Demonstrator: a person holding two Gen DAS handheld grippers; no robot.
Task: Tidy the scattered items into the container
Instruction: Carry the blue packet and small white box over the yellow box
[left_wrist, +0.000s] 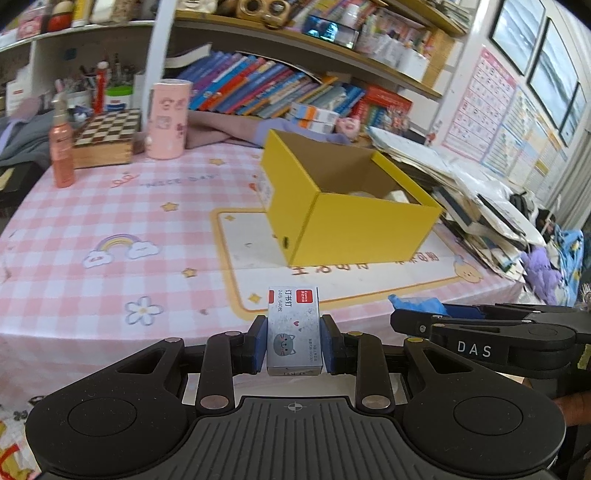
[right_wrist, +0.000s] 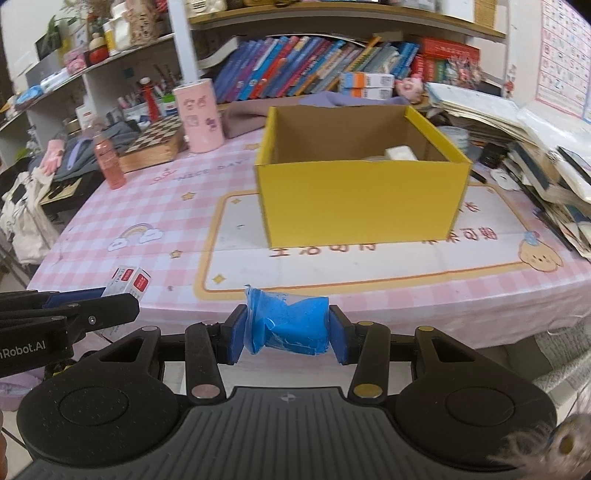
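My left gripper (left_wrist: 294, 343) is shut on a small grey staples box (left_wrist: 293, 328) with a cat drawing and red labels, held above the table's near edge. My right gripper (right_wrist: 287, 332) is shut on a blue plastic pouch (right_wrist: 286, 325), also near the front edge. The open yellow cardboard box (left_wrist: 365, 225) stands on the pink checked tablecloth ahead; in the right wrist view the yellow box (right_wrist: 362, 199) holds pale items (right_wrist: 400, 152) at its back right. The staples box also shows at the left of the right wrist view (right_wrist: 129, 282), and the pouch in the left wrist view (left_wrist: 417, 304).
A pink cylinder (right_wrist: 199, 116), a chessboard box (right_wrist: 155, 142) and a pink bottle (right_wrist: 109, 158) stand at the far left. A heap of books and papers (right_wrist: 535, 147) lines the right side. Bookshelves (right_wrist: 314, 70) rise behind the table.
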